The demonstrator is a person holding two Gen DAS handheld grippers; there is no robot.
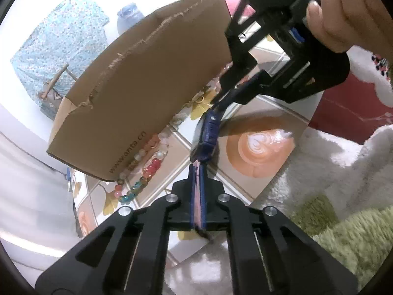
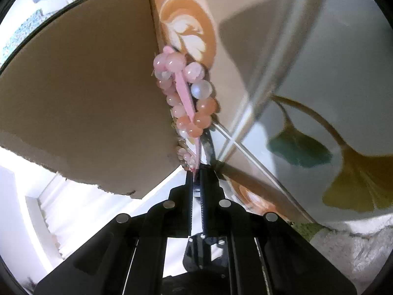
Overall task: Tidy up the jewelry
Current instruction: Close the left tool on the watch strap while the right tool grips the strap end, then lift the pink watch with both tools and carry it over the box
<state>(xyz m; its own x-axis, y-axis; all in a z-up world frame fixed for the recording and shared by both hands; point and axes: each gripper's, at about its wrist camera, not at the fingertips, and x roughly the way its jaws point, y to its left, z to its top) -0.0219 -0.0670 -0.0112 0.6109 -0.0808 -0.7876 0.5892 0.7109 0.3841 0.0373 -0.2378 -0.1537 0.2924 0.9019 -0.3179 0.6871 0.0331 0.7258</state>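
Observation:
A brown cardboard box [image 1: 137, 83] stands on a patterned tabletop; it also fills the left of the right wrist view [image 2: 81, 93]. Several bead bracelets [image 1: 145, 169], pink, red and multicoloured, lie by its near edge. My left gripper [image 1: 197, 169] is shut on a thin pink strip. My right gripper [image 2: 196, 172], seen from the left wrist view [image 1: 217, 103] above the table, is shut on a pink stick that carries a pink bead bracelet [image 2: 189, 93] beside the box's edge.
The tabletop [image 1: 260, 147] has printed coffee cups and ginkgo leaves. A white fluffy blanket [image 1: 326, 172] and green rug [image 1: 348, 233] lie to the right. A blue patterned cloth [image 1: 61, 39] hangs behind the box.

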